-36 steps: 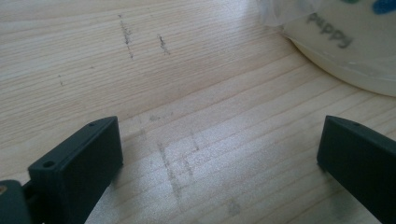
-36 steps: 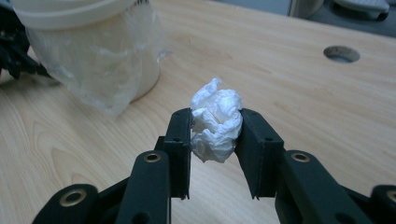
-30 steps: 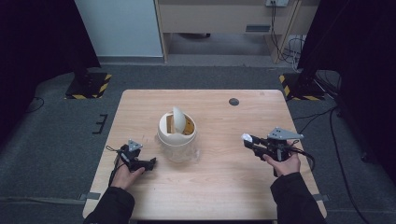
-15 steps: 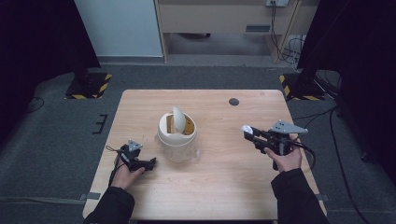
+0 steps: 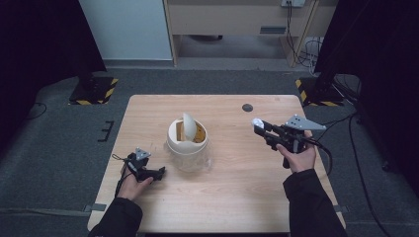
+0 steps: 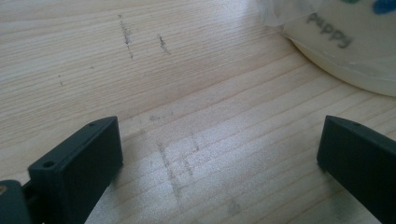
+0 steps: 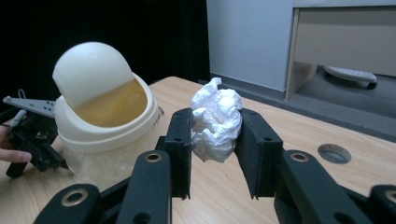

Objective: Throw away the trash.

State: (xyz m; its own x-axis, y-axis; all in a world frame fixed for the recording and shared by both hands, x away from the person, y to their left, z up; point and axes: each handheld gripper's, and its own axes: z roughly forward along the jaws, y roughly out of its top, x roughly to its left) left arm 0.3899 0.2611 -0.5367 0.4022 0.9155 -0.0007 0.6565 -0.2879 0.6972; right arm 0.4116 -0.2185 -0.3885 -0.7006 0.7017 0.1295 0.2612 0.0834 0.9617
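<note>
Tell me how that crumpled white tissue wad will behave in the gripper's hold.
The tissue wad looks soft and crumpled, so it probably squashes rather than resists. It bulges past the right gripper, which suggests it weighs very little. Its creased surface likely grips well and won't roll.

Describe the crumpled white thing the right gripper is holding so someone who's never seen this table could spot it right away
Start at the wooden table with the cream bin near its middle. To the bin's right, the right gripper is raised above the tabletop, its jaws shut on a crumpled white paper wad. It is the one soft, wrinkled white lump here, unlike the bin's smooth domed swing lid.
</note>
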